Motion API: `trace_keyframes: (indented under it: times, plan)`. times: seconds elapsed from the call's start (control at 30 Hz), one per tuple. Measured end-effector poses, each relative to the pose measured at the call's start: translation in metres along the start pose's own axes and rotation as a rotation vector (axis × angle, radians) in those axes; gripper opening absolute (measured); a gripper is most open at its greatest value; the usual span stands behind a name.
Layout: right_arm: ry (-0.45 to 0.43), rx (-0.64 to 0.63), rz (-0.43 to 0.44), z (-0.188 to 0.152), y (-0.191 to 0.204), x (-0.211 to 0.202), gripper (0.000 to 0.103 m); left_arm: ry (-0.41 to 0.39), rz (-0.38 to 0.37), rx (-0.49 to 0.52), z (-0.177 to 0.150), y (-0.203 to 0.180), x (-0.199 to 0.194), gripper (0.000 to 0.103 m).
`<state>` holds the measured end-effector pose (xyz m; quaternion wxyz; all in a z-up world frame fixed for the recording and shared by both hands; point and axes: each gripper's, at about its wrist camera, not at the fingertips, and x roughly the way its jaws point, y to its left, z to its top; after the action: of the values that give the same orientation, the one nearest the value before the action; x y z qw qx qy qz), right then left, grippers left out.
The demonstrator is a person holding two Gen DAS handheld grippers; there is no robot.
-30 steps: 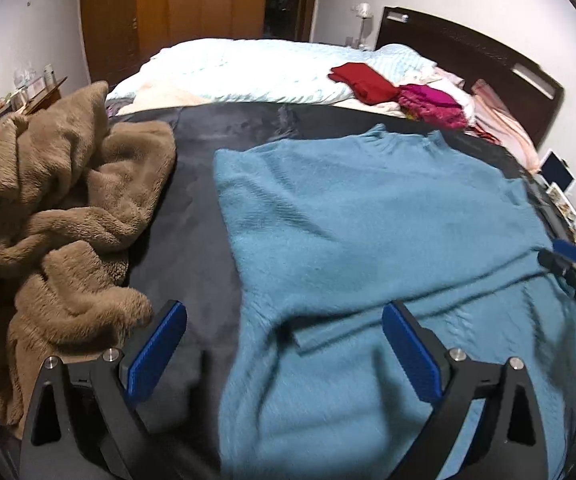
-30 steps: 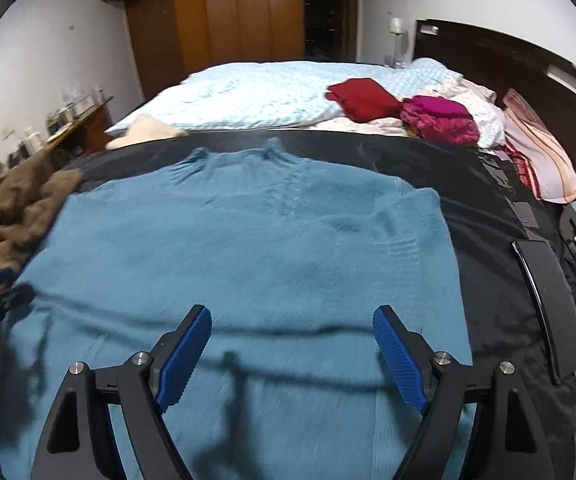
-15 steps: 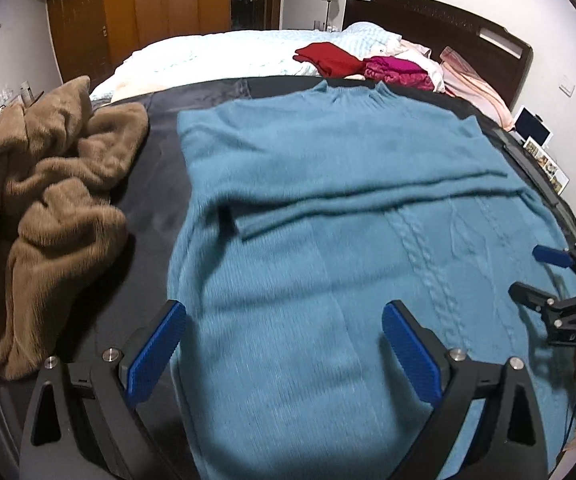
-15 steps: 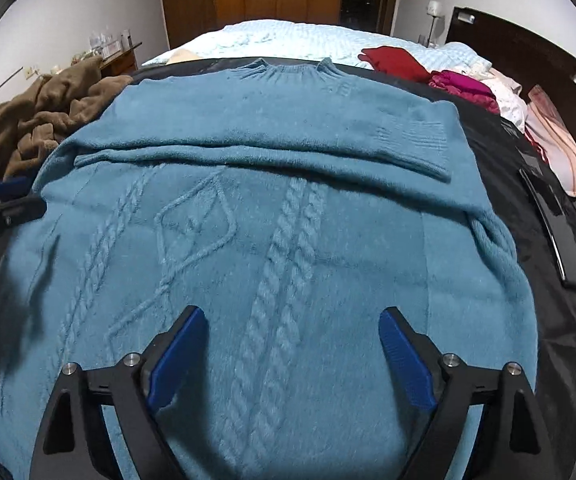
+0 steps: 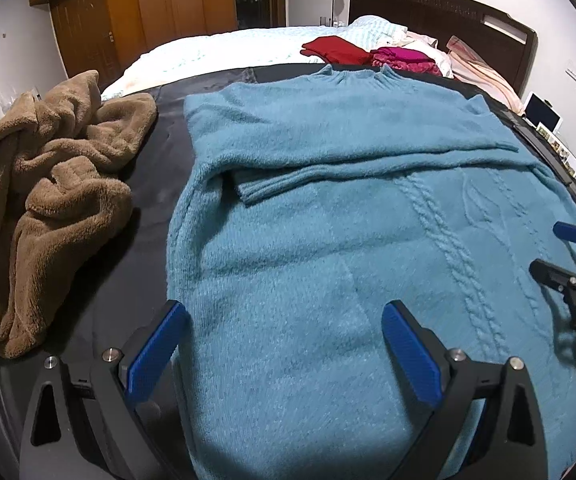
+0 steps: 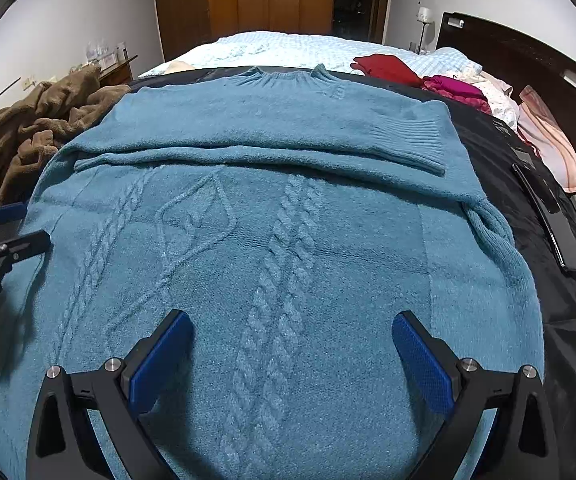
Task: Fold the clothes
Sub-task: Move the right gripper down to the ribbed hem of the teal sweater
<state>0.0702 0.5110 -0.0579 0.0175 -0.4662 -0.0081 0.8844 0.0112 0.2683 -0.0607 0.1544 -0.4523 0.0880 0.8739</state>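
A teal cable-knit sweater (image 5: 328, 240) lies flat on a black sheet (image 5: 144, 200), collar at the far end, both sleeves folded across the chest; it also fills the right wrist view (image 6: 280, 240). My left gripper (image 5: 284, 344) is open and empty above the sweater's near left part. My right gripper (image 6: 292, 352) is open and empty above the sweater's near middle. Each gripper shows in the other's view: the right one (image 5: 568, 256) at the right edge, the left one (image 6: 4, 232) at the left edge.
A crumpled brown fleece blanket (image 5: 44, 200) lies left of the sweater. A red garment (image 5: 336, 50) and a magenta garment (image 5: 404, 58) sit on the bed behind, by pillows and a dark headboard (image 5: 448, 12). A long black strip (image 6: 548, 220) lies right of the sweater.
Both grippers have pulled back toward the sweater's hem, so more of the sweater and its folded sleeves shows. Both stay open and empty.
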Motion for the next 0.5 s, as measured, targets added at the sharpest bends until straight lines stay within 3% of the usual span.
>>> trace_keyframes:
  times: [0.5]
  plan:
    - [-0.003,0.003,-0.001,-0.0003,-0.0015,0.0002,0.102,0.007,0.004,-0.002,-0.0026,-0.0006,0.0028,0.102]
